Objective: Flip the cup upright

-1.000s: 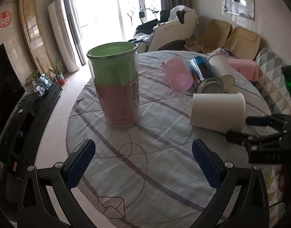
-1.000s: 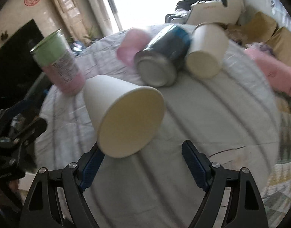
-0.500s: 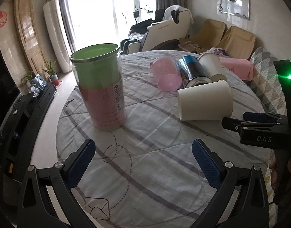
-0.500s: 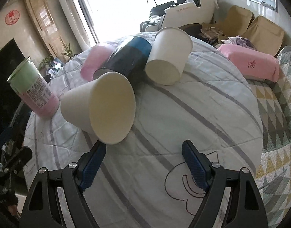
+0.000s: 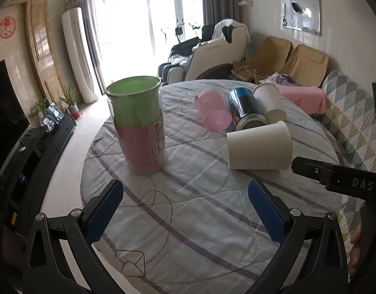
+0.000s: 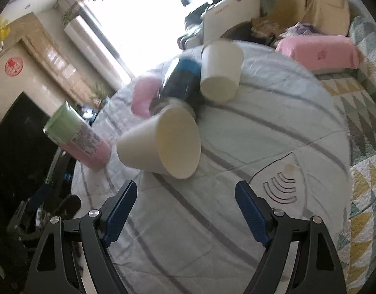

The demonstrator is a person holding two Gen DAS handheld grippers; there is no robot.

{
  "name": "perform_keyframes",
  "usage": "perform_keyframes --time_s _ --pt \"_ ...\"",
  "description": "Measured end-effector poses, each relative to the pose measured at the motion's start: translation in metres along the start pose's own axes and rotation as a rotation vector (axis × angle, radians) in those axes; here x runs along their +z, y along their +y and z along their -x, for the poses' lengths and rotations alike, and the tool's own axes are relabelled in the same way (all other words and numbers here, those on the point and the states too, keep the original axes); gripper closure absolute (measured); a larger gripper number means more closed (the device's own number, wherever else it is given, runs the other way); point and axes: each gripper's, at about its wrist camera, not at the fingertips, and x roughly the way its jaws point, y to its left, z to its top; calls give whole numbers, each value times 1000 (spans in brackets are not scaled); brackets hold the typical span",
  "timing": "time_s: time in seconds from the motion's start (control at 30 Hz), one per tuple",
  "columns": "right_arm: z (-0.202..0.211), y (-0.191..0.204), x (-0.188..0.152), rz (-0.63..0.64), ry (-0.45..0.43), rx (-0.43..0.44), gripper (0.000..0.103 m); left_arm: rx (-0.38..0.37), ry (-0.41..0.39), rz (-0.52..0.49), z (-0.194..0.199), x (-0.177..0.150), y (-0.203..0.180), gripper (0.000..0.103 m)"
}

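A white paper cup [image 5: 259, 148] lies on its side on the round quilt-covered table [image 5: 188, 215]; in the right wrist view the cup [image 6: 161, 144] points its open mouth at the camera. My right gripper [image 6: 185, 208] is open and empty, a little short of that cup. Its finger [image 5: 335, 174] shows at the right in the left wrist view. My left gripper [image 5: 185, 208] is open and empty, above the table's near part. A second white paper cup [image 5: 270, 101], a blue metal cup [image 5: 245, 110] and a pink cup [image 5: 212, 112] lie on their sides behind.
A tall green-and-pink container [image 5: 139, 127] stands upright at the left of the table. A pink towel [image 5: 303, 98] lies at the far right edge. A sofa with a patchwork cover [image 6: 359, 122] is at the right.
My right gripper has backed away from the nearest white cup and tilted; the cup stays on its side. The left gripper's view has shifted slightly, both grippers staying open.
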Motion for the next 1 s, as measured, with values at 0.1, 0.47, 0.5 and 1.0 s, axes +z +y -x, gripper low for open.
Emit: perform_keyframes --time_s 0.1,0.47,0.5,1.0 --pt "14 10 1 6 -32 -28 19 -1 -26 23 11 -1 0 0" --pt "61 13 -11 -115 -109 2 19 -31 -102 53 47 -3 -12 0" --pt "66 15 -11 -114 -118 0 19 -32 -107 51 49 -2 -13 0" --pt "97 48 -10 72 -314 -70 19 6 -237 70 77 0 -11 0"
